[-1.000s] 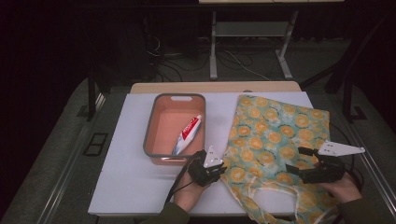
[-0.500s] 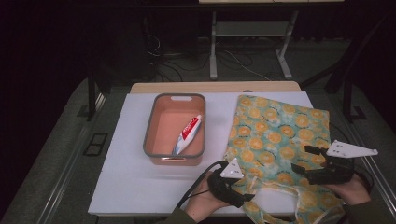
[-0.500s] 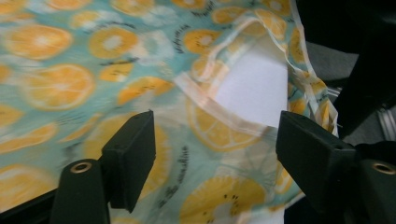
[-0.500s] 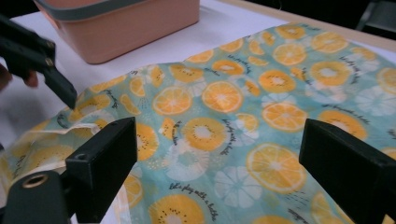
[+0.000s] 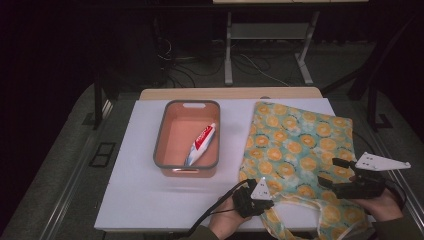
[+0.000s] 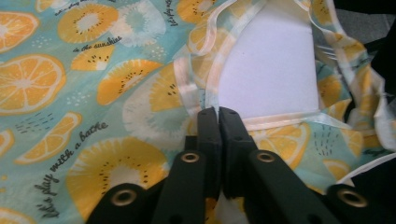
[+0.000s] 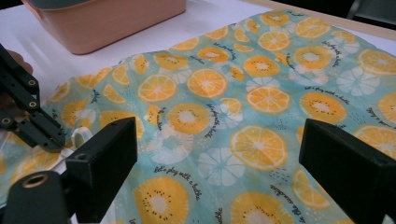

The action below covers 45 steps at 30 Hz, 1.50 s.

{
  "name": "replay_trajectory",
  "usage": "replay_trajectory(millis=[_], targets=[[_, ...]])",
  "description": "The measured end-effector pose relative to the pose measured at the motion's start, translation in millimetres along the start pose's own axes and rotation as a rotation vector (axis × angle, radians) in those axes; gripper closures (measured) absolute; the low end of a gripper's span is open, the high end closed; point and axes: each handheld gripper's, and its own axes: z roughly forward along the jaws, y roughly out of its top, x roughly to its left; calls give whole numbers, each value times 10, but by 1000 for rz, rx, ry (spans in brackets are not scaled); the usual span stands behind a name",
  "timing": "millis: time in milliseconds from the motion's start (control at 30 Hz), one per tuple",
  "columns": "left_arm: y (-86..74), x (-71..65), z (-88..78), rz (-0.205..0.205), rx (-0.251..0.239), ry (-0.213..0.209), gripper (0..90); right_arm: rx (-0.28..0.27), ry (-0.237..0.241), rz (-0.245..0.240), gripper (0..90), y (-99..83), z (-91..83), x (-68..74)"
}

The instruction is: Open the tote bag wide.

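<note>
Lying flat on the right half of the counter (image 5: 150, 200), the bag (image 5: 295, 145) has its handles and mouth toward the near edge, and that near-left corner is where the work is. Over the last second the left tool (image 5: 246, 200) has slid right along the near edge, from beside the bin (image 5: 186, 139) to the bag's near-left corner. Its jaws have just been closing: in the left tool's own view they stand pressed together, tips at the pale trim (image 6: 196, 86) of the bag's mouth, and a fold of that trim seems pinched between them (the fabric bunches right at the tips, though how much is caught I cannot tell). That reads as the first grip taken on the bag's opening, probably to lift or spread it.

The right tool (image 5: 340, 172) has hardly shifted. It hovers over the bag's near-right part with jaws wide apart and nothing between them, the printed cloth lying below in its own view (image 7: 219, 112).

Farther left, apart from the bag, the bin holds a tube (image 5: 201, 144) lying along its length. Judging from this, the bag's mouth must open before the tube can go in, so the right tool likely needs the opposite side of the trim.
</note>
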Motion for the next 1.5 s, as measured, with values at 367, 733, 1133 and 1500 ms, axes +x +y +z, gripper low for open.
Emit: replay_trajectory(millis=[367, 733, 1133, 1500], targets=[[-92, 399, -437, -112, -8, 235, 890, 3, 8, -2, 113, 1, 13, 12], [-156, 439, -614, -207, -94, 186, 596, 46, 64, -39, 113, 6, 157, 169], [-391, 290, -1099, -190, -146, 128, 227, 112, 196, -93, 154, 60, 375, 525], [-903, 389, -1558, -253, -141, 205, 136, 157, 354, -182, 279, 140, 623, 1034]])
